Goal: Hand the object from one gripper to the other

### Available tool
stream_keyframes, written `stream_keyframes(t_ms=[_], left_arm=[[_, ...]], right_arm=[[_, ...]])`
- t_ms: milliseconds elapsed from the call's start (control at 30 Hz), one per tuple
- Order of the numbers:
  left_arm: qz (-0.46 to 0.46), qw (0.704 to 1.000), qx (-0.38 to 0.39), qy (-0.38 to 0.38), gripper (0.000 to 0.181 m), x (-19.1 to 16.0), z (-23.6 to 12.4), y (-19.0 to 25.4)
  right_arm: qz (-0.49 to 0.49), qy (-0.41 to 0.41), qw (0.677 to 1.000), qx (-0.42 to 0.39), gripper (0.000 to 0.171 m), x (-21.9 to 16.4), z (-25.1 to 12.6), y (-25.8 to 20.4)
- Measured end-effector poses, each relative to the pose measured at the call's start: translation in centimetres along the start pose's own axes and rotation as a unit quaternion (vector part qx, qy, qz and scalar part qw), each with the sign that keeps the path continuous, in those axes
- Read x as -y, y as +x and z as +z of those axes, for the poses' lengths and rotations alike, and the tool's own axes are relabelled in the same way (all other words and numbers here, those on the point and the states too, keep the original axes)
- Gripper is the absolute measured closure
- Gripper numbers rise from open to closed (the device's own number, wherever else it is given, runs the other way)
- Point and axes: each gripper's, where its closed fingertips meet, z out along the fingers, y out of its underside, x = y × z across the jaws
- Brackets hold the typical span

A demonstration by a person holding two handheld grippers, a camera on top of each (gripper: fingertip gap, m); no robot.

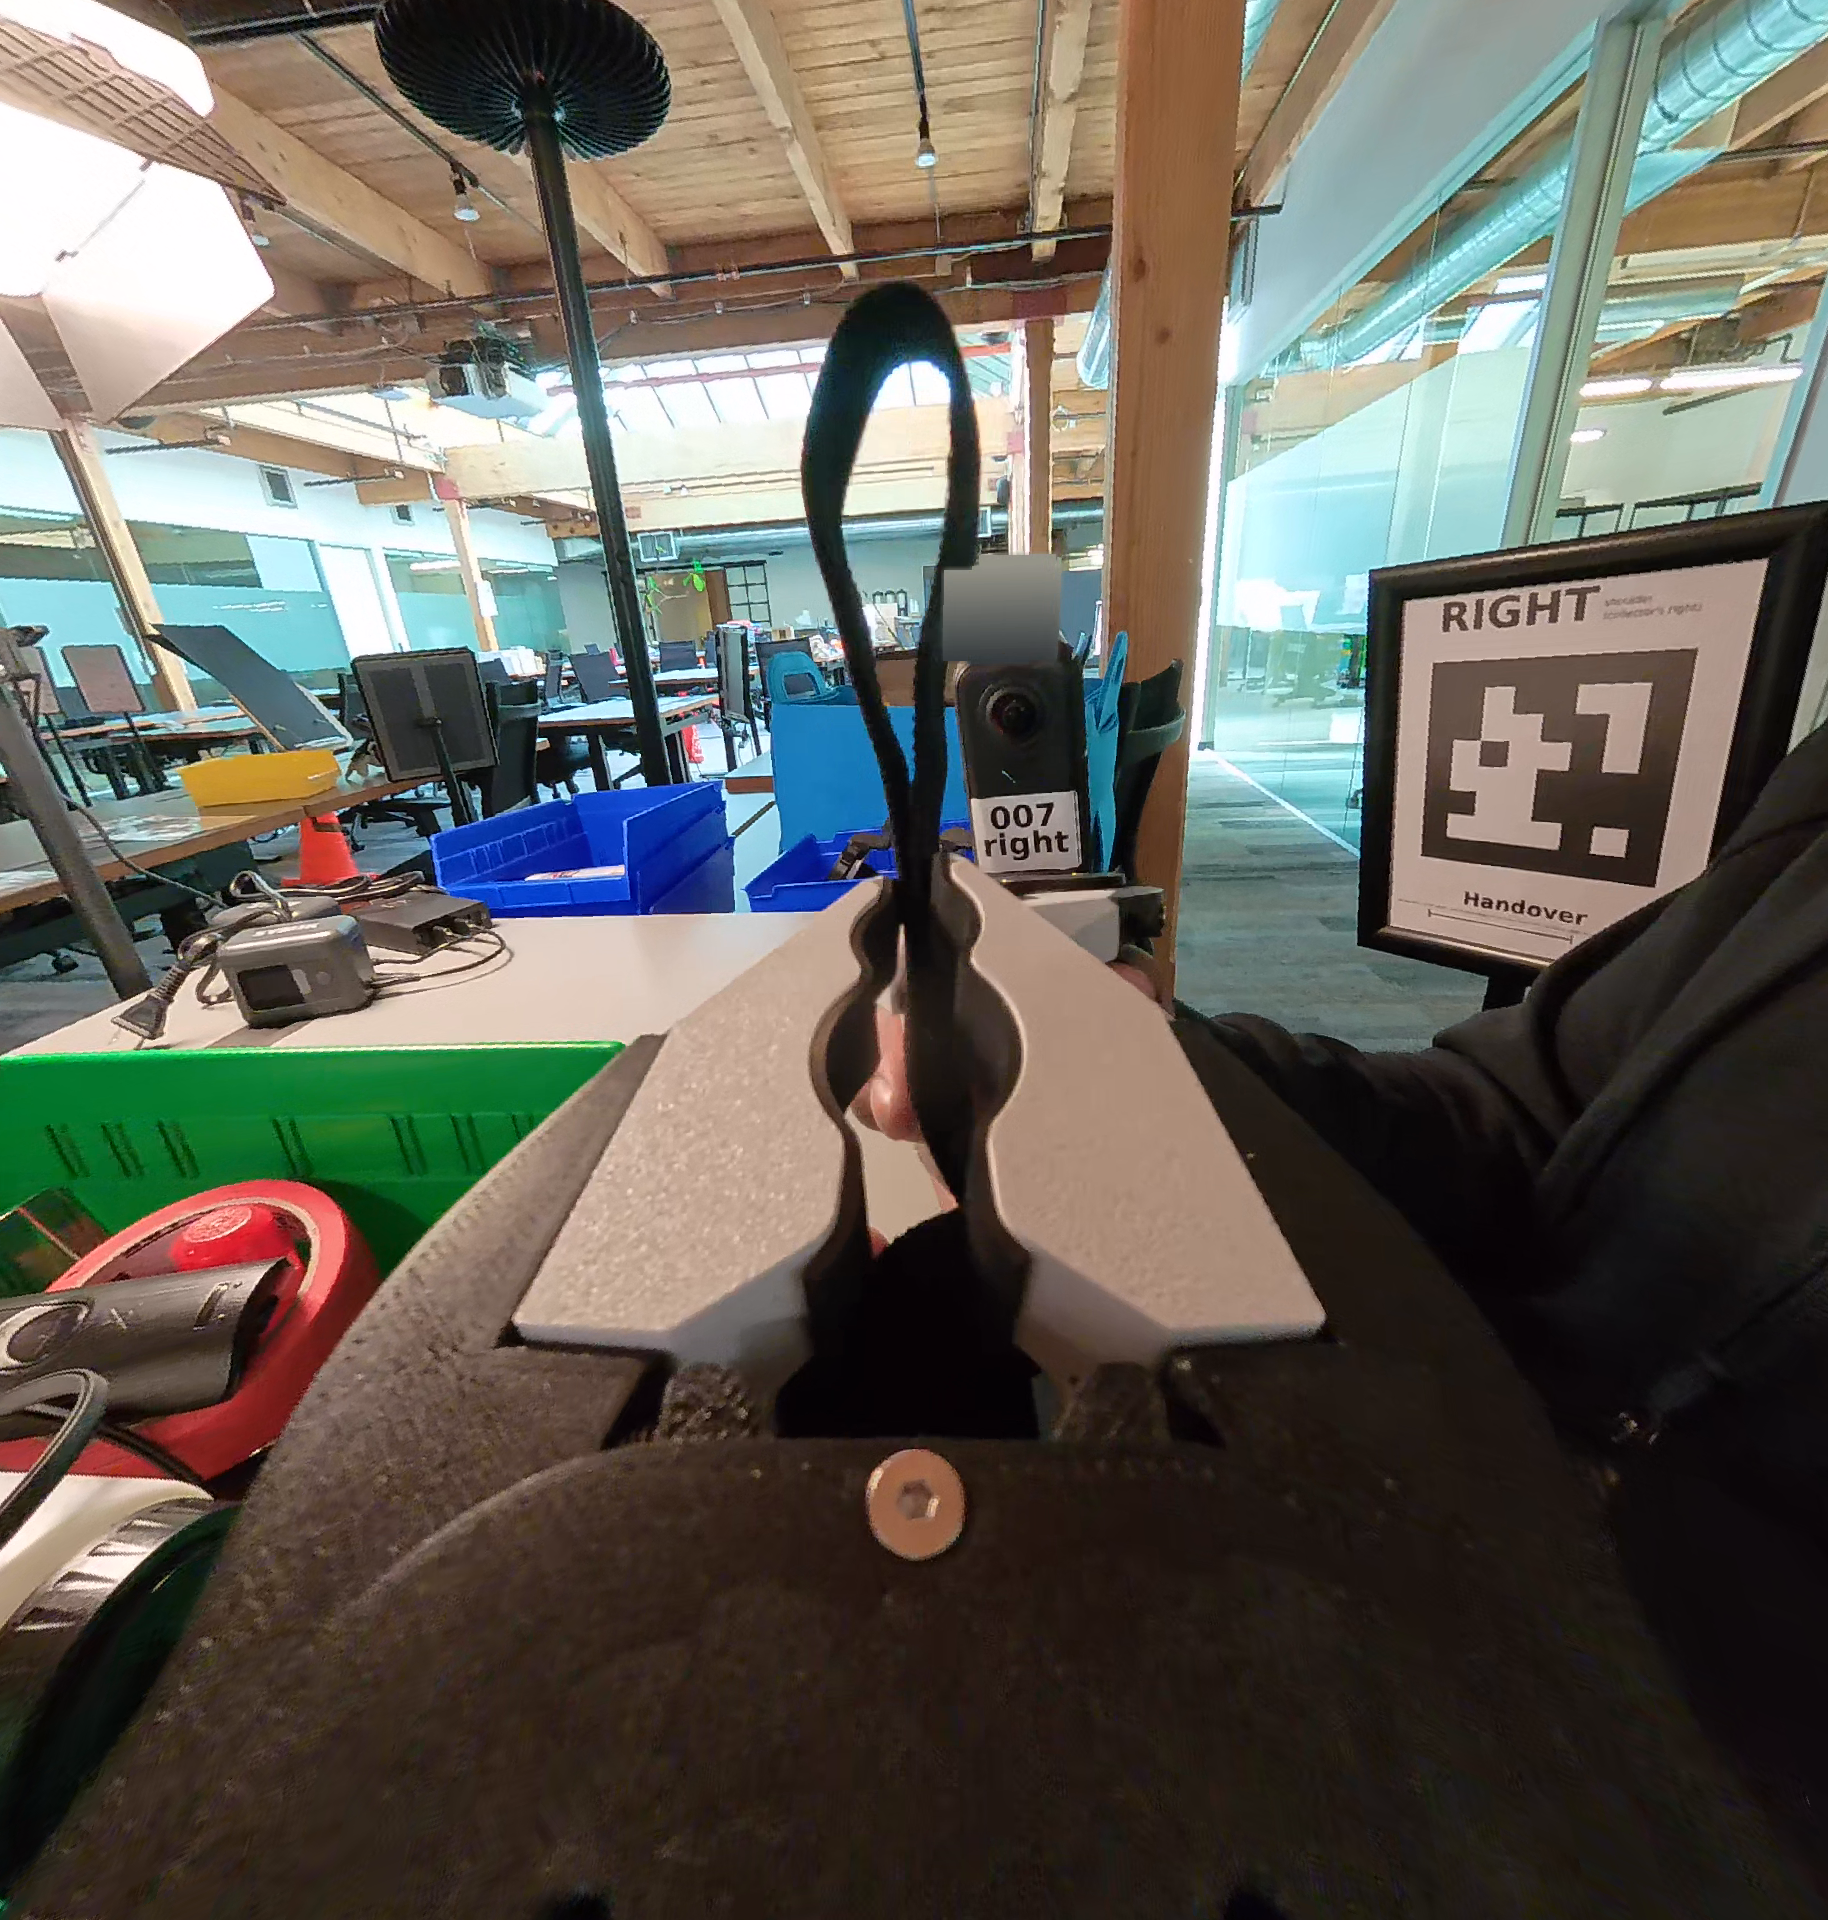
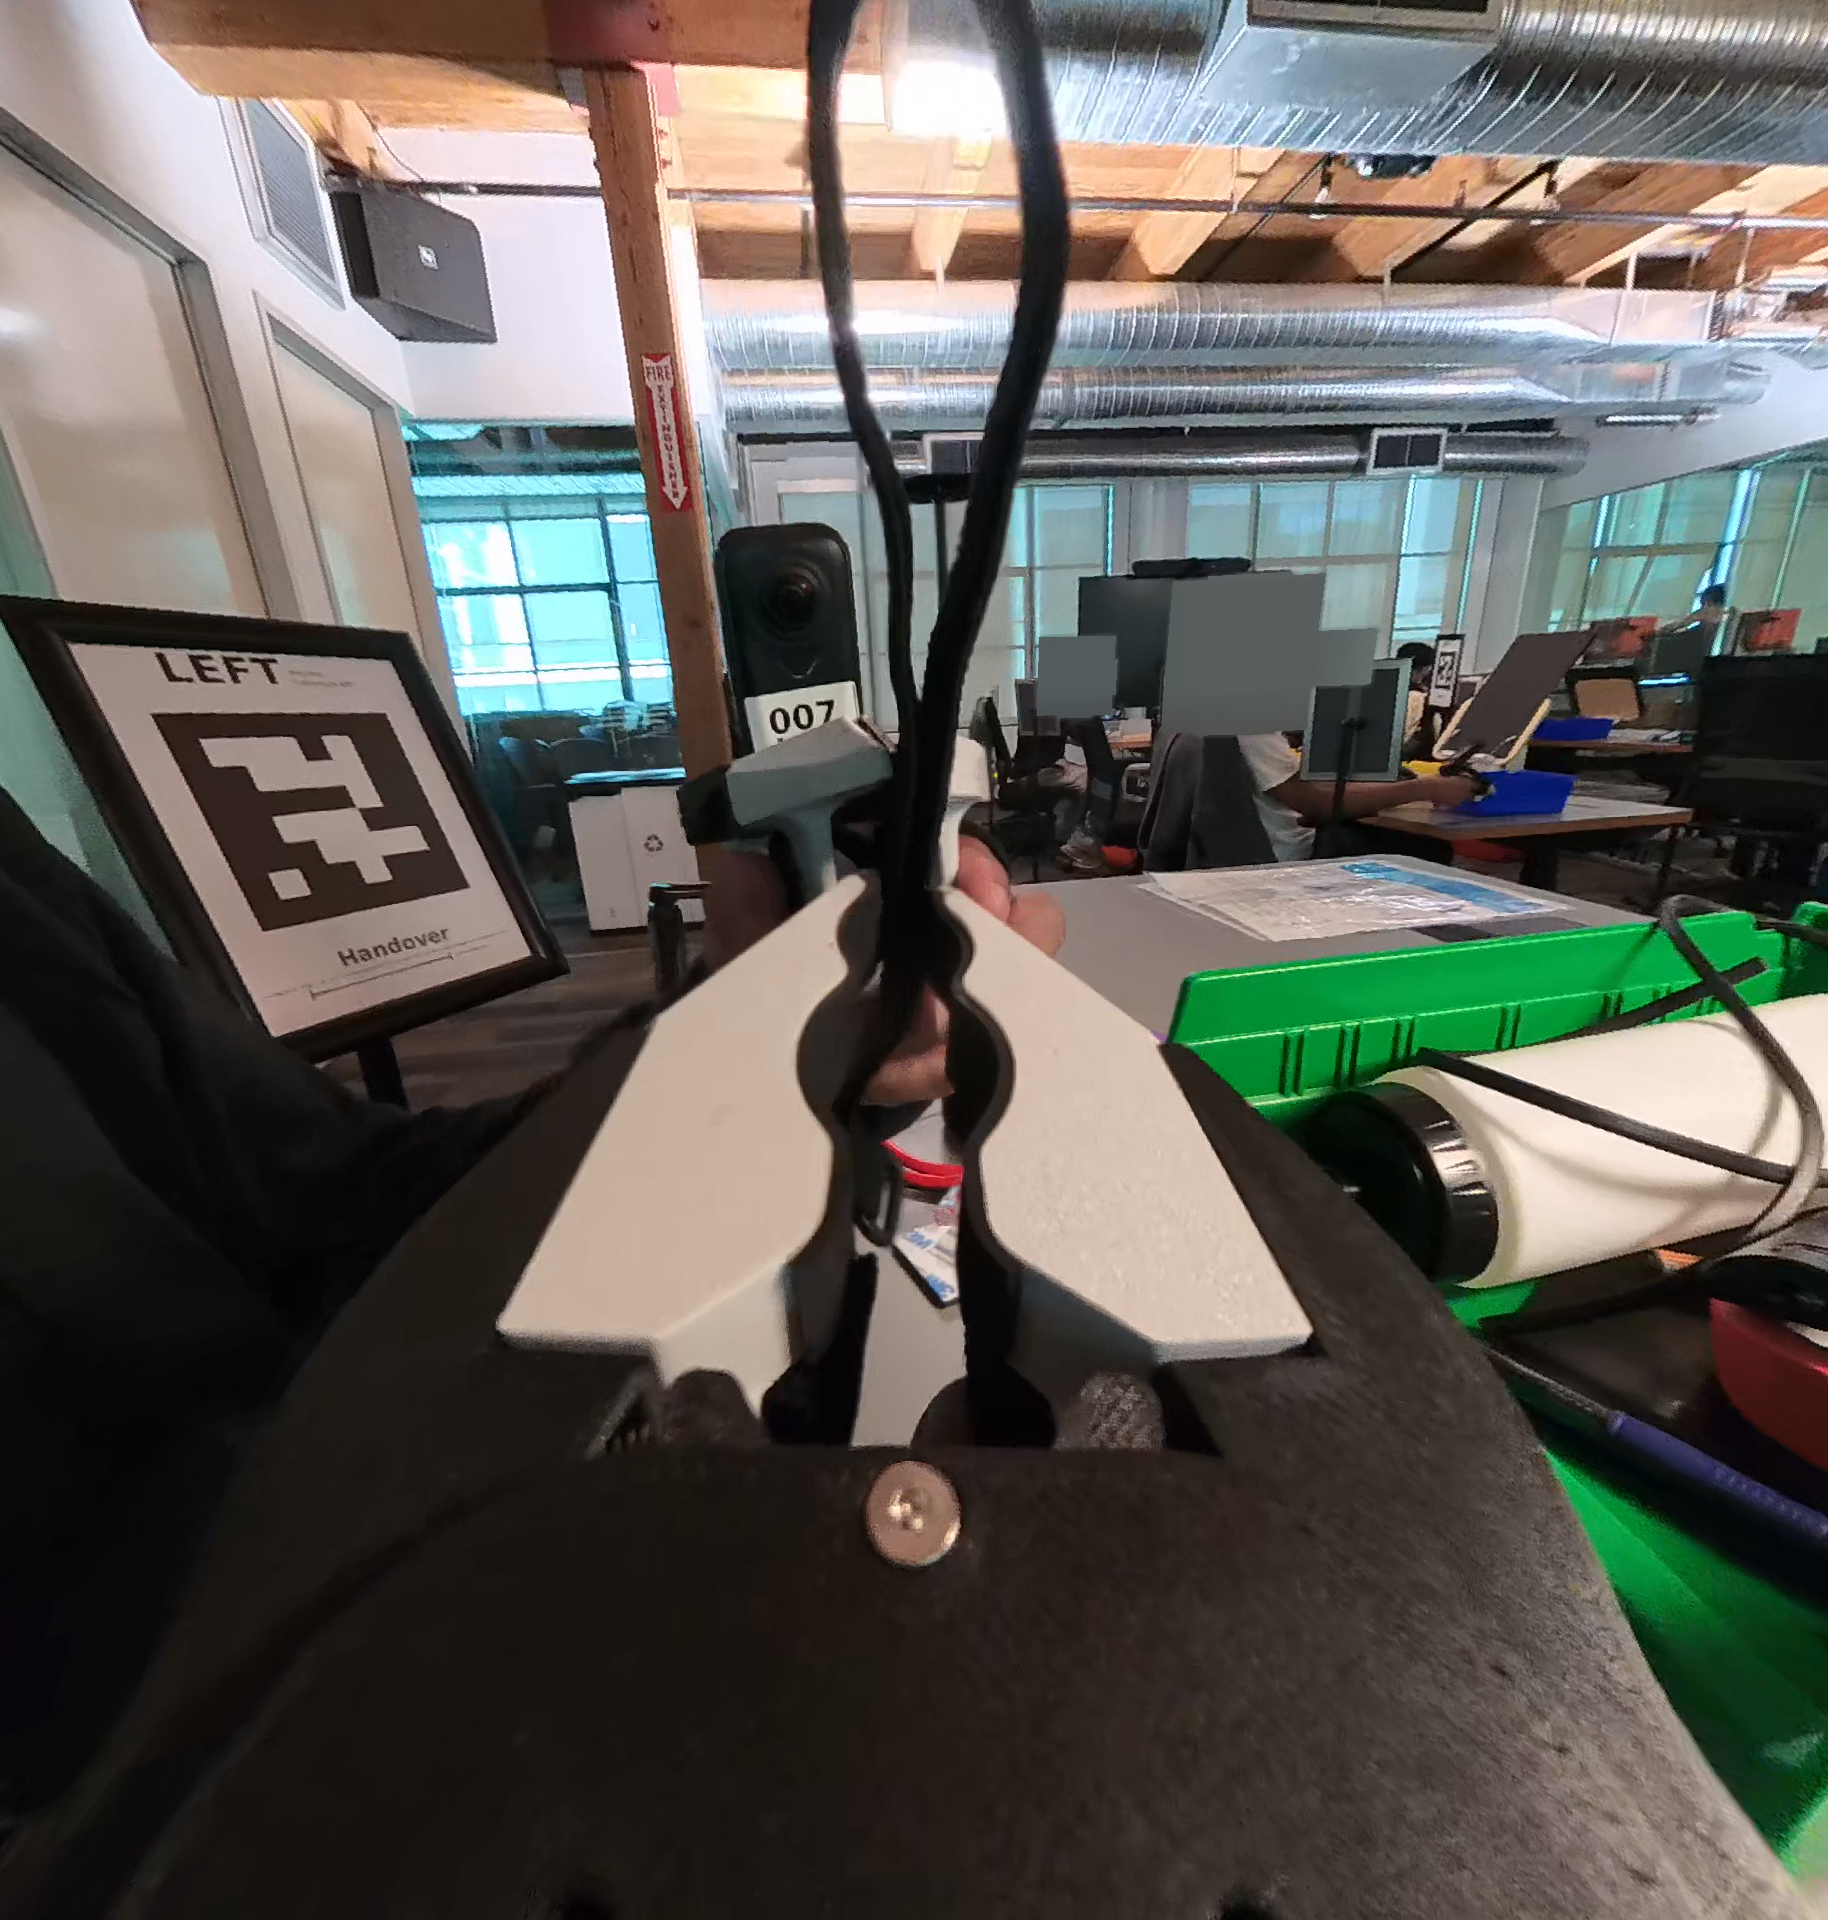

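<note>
Left gripper (image 1: 915, 925) and right gripper (image 2: 905, 914) face tip to tip, both pointing toward 12 o'clock, fingers nearly closed

Opposed close wrist views, shared strap (image 1: 894, 623)

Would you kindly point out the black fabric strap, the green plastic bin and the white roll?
Black fabric strap (image 1: 837, 540): left wrist view, loop's left strand.
Green plastic bin (image 2: 1461, 1013): right wrist view, near wall.
White roll (image 2: 1637, 1132): right wrist view, its side.
</note>
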Motion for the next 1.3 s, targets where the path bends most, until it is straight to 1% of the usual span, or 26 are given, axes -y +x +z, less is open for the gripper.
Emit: stream_keyframes(t_ms=[100,200,233,267,300,333,400,433,467,533,600,733,833,867,933,967,1000,1067,1167,1267,1300], left_arm=[[-0.001,1.000,-0.002,-0.004,0.172,-0.2,0.1,0.1],[0.000,1.000,-0.006,-0.030,0.164,-1.2,0.4,0.3],[0.002,1.000,-0.004,-0.029,0.165,-1.2,0.4,0.3],[0.006,1.000,-0.005,-0.028,0.172,-1.1,0.4,0.4],[0.011,1.000,-0.005,-0.028,0.174,-1.0,0.4,0.4],[0.012,1.000,-0.006,-0.025,0.175,-0.9,0.4,0.4],[0.009,1.000,0.002,-0.011,0.175,-0.4,0.3,0.1],[0.004,1.000,0.006,-0.003,0.175,-0.1,0.2,-0.1],[0.000,1.000,0.004,0.001,0.175,0.0,0.1,-0.1],[0.000,1.000,0.000,0.000,0.175,-0.1,0.1,0.1],[0.000,1.000,-0.007,-0.003,0.174,-0.2,0.2,0.3],[0.001,1.000,-0.001,-0.016,0.166,-0.6,0.2,0.2],[0.006,1.000,-0.007,-0.011,0.174,-0.4,0.2,0.4],[0.010,1.000,-0.004,-0.007,0.175,-0.2,0.2,0.3],[0.008,1.000,-0.003,0.003,0.175,0.1,0.1,0.3],[0.007,1.000,-0.006,0.008,0.175,0.3,0.1,0.4],[0.007,1.000,-0.008,0.012,0.175,0.4,0.0,0.5],[0.009,1.000,-0.006,0.013,0.174,0.4,0.1,0.5],[0.009,1.000,-0.012,0.012,0.173,0.4,0.1,0.7],[0.005,1.000,-0.014,0.000,0.166,-0.1,0.1,0.8],[0.007,1.000,-0.011,-0.006,0.166,-0.2,0.2,0.7]], right_arm=[[-0.024,-0.003,1.000,-0.008,0.165,0.0,0.0,0.0],[-0.015,0.016,1.000,-0.004,0.165,0.7,-0.3,0.0],[-0.012,0.014,1.000,-0.005,0.164,0.7,-0.4,0.1],[-0.011,0.015,1.000,-0.003,0.164,0.7,-0.4,0.0],[-0.008,0.017,1.000,-0.001,0.163,0.7,-0.4,0.0],[-0.002,0.019,1.000,0.000,0.162,0.7,-0.3,0.0],[0.010,0.009,1.000,0.005,0.147,0.3,-0.1,-0.1],[0.011,0.000,1.000,0.007,0.145,0.0,0.0,-0.2],[0.006,-0.008,1.000,0.008,0.147,-0.3,0.1,-0.3],[-0.012,-0.015,1.000,0.001,0.163,-0.5,0.2,-0.3],[-0.021,-0.018,1.000,-0.006,0.165,-0.6,0.2,-0.1],[-0.016,0.001,1.000,-0.003,0.165,0.2,-0.2,-0.1],[-0.009,0.012,1.000,0.000,0.164,0.5,-0.3,-0.1],[-0.003,0.016,1.000,0.001,0.163,0.6,-0.3,-0.1],[0.015,0.012,1.000,0.007,0.151,0.4,-0.1,-0.1],[0.021,0.006,1.000,0.012,0.151,0.1,0.0,-0.2],[0.020,0.002,1.000,0.017,0.152,0.0,0.1,-0.4],[0.003,0.001,1.000,0.025,0.162,0.0,0.1,-0.9],[-0.015,-0.004,1.000,0.012,0.165,-0.1,0.1,-0.6],[-0.009,0.007,1.000,0.015,0.165,0.3,-0.1,-0.7],[-0.009,0.009,1.000,0.014,0.165,0.4,-0.1,-0.7]])
